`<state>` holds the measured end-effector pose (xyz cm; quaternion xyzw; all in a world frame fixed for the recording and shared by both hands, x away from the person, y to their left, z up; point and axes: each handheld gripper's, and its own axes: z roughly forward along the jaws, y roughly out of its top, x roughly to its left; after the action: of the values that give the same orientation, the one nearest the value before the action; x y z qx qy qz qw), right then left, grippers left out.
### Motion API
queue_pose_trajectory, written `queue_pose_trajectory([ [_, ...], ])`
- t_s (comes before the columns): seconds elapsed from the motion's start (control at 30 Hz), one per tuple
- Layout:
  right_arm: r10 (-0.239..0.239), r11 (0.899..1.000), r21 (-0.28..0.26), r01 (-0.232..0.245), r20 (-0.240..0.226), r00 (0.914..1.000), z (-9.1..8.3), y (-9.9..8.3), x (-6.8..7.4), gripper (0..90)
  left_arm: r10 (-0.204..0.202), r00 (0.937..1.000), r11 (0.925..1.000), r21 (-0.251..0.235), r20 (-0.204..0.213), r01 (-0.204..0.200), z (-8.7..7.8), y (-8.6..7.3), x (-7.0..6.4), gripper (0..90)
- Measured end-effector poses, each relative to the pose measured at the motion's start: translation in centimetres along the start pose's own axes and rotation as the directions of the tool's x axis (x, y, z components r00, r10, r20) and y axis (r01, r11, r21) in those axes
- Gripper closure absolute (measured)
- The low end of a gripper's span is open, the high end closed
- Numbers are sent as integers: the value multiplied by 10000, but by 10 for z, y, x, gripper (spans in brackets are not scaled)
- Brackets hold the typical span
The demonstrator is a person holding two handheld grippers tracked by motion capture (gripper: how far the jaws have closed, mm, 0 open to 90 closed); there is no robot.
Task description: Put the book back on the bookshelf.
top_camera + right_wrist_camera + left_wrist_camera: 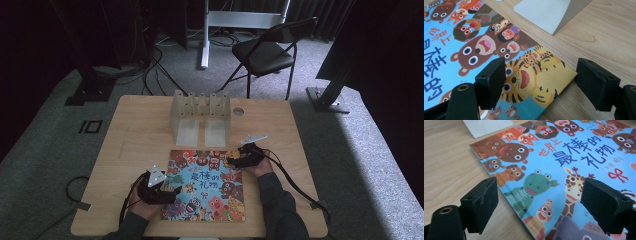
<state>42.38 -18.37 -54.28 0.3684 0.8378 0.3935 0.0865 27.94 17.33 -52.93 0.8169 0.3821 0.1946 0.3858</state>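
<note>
The left claw [172, 191] gapes wide, gripping nothing, over the picture book's [206, 184] edge at nine o'clock. The book lies flat on the tabletop [135, 135], just below the clear rack [201, 114]. At its two o'clock corner, the right claw [233, 156] gapes equally wide, empty.
</note>
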Motion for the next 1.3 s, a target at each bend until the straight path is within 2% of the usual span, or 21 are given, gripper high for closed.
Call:
queue_pose_trajectory([
  [0.23,361,9993,-45,-363,-281,9990,-3,2,-5,276,532,9978,9984,150,389,-538,-2,2,-17,93],
  [0.37,456,9986,-244,-466,-380,9982,-9,5,-5,287,980,9931,9948,199,651,-995,-3,1,-32,58],
  [0.47,648,9962,-544,-686,-694,9955,-15,8,-8,287,1281,9890,9913,214,739,-1300,-3,1,-43,26],
  [0.57,840,9920,-841,-938,-1134,9900,-24,13,-10,287,1685,9801,9849,210,1045,-1716,-3,1,-55,19],
  [0.6,828,9913,-919,-940,-1186,9895,-26,14,-10,288,1847,9753,9818,226,1208,-1888,-3,1,-60,18],
  [0.63,824,9901,-1030,-955,-1253,9887,-28,16,-10,287,1927,9733,9803,201,1244,-1967,-3,0,-63,16],
  [0.7,762,9893,-1138,-913,-1307,9885,-32,19,-9,287,2139,9662,9757,173,1437,-2186,-3,0,-70,15],
  [0.77,677,9893,-1192,-839,-1341,9887,-35,23,-8,287,2273,9619,9730,64,1522,-2309,-3,0,-77,15],
  [0.8,611,9903,-1157,-767,-1323,9893,-36,24,-8,287,2353,9570,9711,-13,1697,-2386,-4,0,-79,15],
  [0.83,611,9903,-1157,-767,-1323,9893,-36,24,-8,287,2353,9570,9711,-13,1697,-2386,-4,0,-79,15],
  [0.87,581,9909,-1131,-731,-1303,9898,-37,26,-7,287,2688,9474,9621,-21,1736,-2725,-3,-1,-86,15],
  [0.93,534,9899,-1232,-707,-1385,9889,-40,29,-7,288,2886,9397,9558,25,1837,-2940,-1,-3,-91,15],
  [1.0,540,9884,-1329,-735,-1446,9880,-42,31,-7,288,3047,9370,9502,126,1707,-3112,2,-3,-95,16],
  [1.1,493,9869,-1449,-709,-1474,9878,-45,34,-5,288,3178,9356,9462,127,1539,-3235,6,-1,-99,16],
  [1.2,398,9884,-1396,-591,-1374,9897,-46,36,-3,288,3042,9406,9512,65,1509,-3087,8,1,-98,23],
  [1.23,396,9882,-1411,-593,-1386,9896,-46,37,-3,287,3112,9386,9489,60,1491,-3155,9,2,-98,23],
  [1.3,426,9881,-1409,-621,-1376,9896,-46,37,-3,288,3120,9391,9488,45,1443,-3159,9,1,-99,23],
])
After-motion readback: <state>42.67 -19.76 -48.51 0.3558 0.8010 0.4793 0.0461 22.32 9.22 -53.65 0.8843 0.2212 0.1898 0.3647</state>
